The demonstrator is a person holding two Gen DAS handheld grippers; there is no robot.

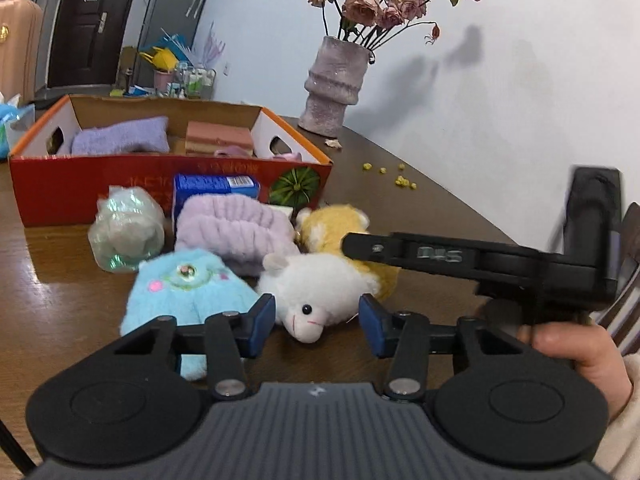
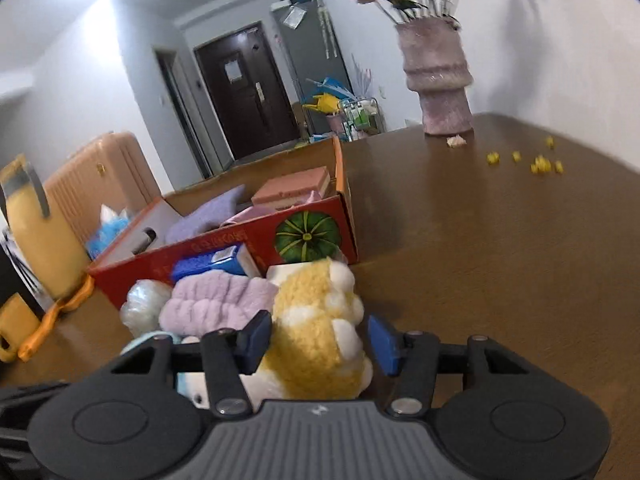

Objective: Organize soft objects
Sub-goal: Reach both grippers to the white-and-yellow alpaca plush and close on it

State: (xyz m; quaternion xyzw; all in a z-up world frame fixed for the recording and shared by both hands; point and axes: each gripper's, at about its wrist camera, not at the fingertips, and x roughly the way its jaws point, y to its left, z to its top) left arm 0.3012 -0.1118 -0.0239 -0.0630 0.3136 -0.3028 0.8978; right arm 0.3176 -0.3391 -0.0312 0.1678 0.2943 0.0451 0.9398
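Your left hand-held gripper has its jaws apart, low over the brown surface, with the white lamb plush between them. Your right hand-held gripper is also spread wide around the yellow plush, not squeezing it. The red box stands just behind the pile of toys.

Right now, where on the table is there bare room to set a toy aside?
Bare table lies right of the cardboard box, between the yellow plush and the yellow crumbs near the vase. In front of the box it is crowded: white plush, blue plush, purple headband.
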